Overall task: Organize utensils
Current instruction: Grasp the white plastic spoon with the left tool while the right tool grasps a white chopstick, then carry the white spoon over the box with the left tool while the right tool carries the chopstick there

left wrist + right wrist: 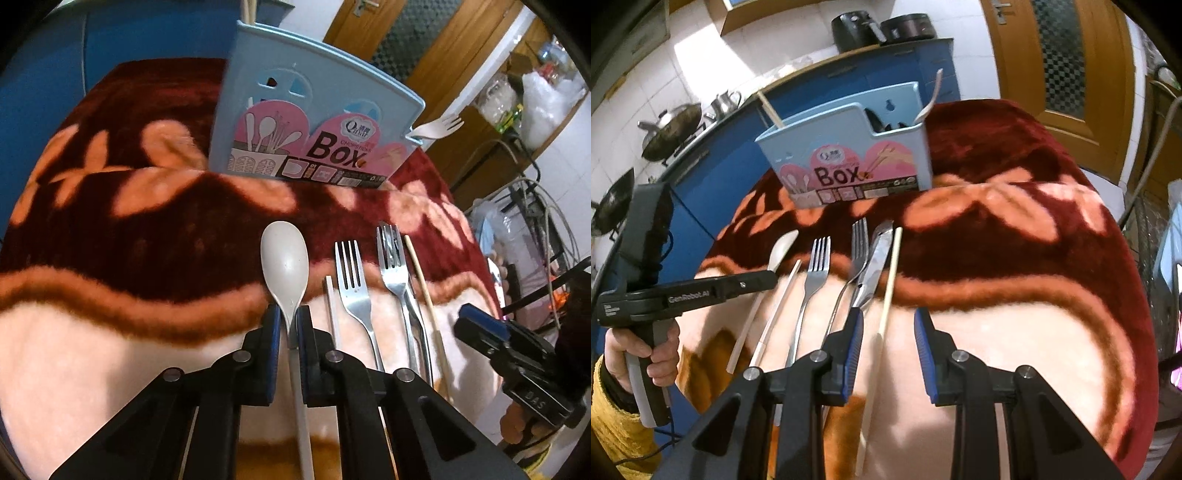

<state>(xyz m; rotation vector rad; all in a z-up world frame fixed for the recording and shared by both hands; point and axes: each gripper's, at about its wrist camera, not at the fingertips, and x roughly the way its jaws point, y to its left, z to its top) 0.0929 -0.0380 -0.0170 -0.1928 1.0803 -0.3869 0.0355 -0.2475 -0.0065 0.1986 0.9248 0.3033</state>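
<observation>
Left gripper [287,325] pinching the white spoon [285,258] by its neck, on the blanket [110,240]
Next, seemingly: lift it into the blue chopsticks box [295,110] beyond; right gripper [888,347] hangs wide over a chopstick [886,306]

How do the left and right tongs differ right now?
The left tongs are shut on the white spoon, gripping its neck; the right tongs are open and hold nothing. The left tongs sit at the left end of the utensil row, the right tongs at the right end, with the wooden chopstick lying between their fingers. Both have black arms with blue pads and point toward the blue box.
</observation>
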